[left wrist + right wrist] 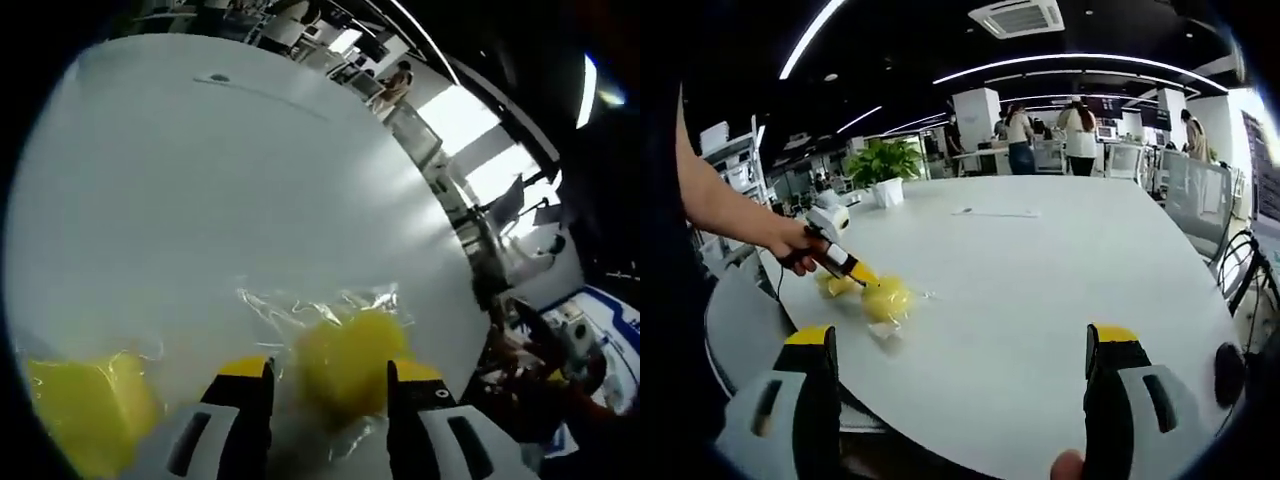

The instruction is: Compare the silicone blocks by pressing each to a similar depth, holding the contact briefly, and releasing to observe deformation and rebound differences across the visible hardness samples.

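Note:
A yellow silicone block (345, 362) lies in a clear plastic bag (300, 305) on the white table (220, 180). My left gripper (330, 372) has a jaw on each side of it and appears shut on it. A second yellow block (80, 405) sits at the lower left. In the right gripper view a hand holds the left gripper (862, 278) down on the yellow blocks (885, 298) near the table's left edge. My right gripper (960, 345) stands open above the near edge of the table (1040, 270), well apart from the blocks, with nothing between its jaws.
A potted plant (885, 165) stands at the table's far left. A thin flat object (990, 212) lies farther back on the table. A chair (1195, 195) stands at the right. Several people (1020, 135) stand at desks beyond the table.

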`<state>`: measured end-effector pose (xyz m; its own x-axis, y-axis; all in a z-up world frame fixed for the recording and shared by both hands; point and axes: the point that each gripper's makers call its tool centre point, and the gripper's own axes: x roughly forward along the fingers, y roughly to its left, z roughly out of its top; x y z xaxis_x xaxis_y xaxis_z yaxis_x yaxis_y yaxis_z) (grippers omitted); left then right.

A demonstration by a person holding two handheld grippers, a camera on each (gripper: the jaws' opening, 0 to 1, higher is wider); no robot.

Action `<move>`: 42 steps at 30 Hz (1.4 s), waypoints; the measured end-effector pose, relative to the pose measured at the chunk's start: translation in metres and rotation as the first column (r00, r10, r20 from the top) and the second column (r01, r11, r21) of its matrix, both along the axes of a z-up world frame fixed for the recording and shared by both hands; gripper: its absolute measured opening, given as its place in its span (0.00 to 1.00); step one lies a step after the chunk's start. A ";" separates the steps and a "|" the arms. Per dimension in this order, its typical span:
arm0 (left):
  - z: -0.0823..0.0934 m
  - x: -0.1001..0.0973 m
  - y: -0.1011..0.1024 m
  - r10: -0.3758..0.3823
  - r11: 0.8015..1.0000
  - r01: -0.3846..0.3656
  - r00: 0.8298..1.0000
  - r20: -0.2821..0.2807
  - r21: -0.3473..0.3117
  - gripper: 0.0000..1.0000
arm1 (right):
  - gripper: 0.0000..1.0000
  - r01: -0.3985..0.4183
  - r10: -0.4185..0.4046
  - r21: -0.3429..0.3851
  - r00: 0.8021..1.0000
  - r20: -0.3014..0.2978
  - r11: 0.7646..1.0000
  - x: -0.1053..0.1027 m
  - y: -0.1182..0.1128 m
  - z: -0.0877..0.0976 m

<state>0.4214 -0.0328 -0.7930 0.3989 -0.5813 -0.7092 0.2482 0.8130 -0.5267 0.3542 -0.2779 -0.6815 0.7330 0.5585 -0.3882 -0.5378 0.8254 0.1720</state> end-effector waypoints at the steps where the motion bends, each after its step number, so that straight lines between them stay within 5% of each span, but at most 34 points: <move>1: 0.003 0.000 -0.006 0.018 0.999 -0.017 1.000 0.007 -0.027 0.44 | 0.97 0.007 -0.007 0.008 1.000 0.002 1.000 0.000 0.001 0.001; 11: -0.001 0.001 -0.005 0.022 0.999 -0.023 0.999 -0.040 -0.035 0.33 | 0.97 0.014 -0.013 -0.020 1.000 0.013 1.000 -0.003 0.007 0.004; 15: -0.004 -0.008 -0.019 0.049 0.987 -0.067 0.991 -0.125 -0.144 0.23 | 0.97 0.016 -0.015 -0.034 1.000 0.011 0.999 0.001 0.001 -0.001; 16: -0.005 -0.008 -0.020 0.046 0.988 -0.059 0.994 -0.095 -0.140 0.21 | 0.97 0.023 -0.023 -0.032 1.000 0.006 0.999 0.002 -0.002 -0.002; 32: 0.003 -0.006 -0.024 0.029 0.986 -0.045 0.995 -0.099 -0.162 0.04 | 0.97 -0.005 0.006 -0.026 1.000 0.006 1.000 0.014 0.005 0.000; 37: 0.013 -0.004 -0.023 -0.033 0.989 0.037 0.999 0.029 -0.141 0.02 | 0.97 -0.003 0.003 -0.017 1.000 0.002 1.000 0.014 0.003 -0.001; 42: 0.028 0.002 -0.018 -0.075 0.985 0.099 0.984 0.165 -0.142 0.01 | 0.97 -0.004 0.004 -0.018 1.000 -0.013 1.000 0.009 0.002 -0.004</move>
<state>0.4233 -0.0511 -0.7651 0.4425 -0.7129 -0.5440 0.4041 0.7001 -0.5888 0.3632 -0.2755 -0.6855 0.7258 0.5542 -0.4076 -0.5391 0.8262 0.1635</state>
